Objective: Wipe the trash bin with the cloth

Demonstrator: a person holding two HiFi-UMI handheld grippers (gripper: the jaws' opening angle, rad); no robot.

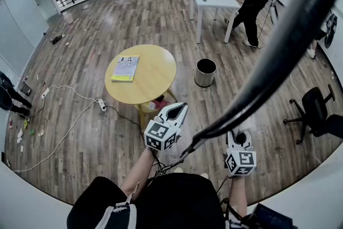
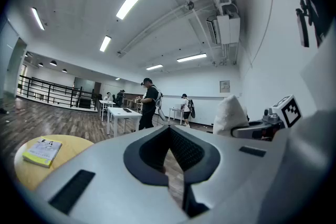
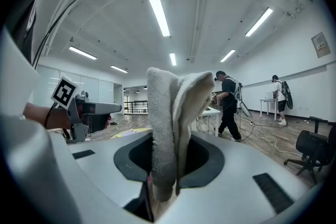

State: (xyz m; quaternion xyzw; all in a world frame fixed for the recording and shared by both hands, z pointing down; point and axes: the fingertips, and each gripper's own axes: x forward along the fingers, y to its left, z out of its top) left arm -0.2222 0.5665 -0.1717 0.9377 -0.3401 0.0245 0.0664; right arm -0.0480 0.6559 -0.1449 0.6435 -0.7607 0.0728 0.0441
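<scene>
1. Two grippers show in the head view. My left gripper and right gripper hang low in front of me, well apart from the trash bin. The bin stands upright on the floor just beside the round table.
2. Left gripper view: the jaw tips meet with nothing between them, so that hand is free.
3. Right gripper view: the jaws are clamped on the cloth, a folded towel standing up past the tips. I judge it soft, light and limp, so the free fold is my wiping face. The bin looks light and thin-walled and is likely to slide or tip, so I'd steady it at the rim with the left.
</scene>
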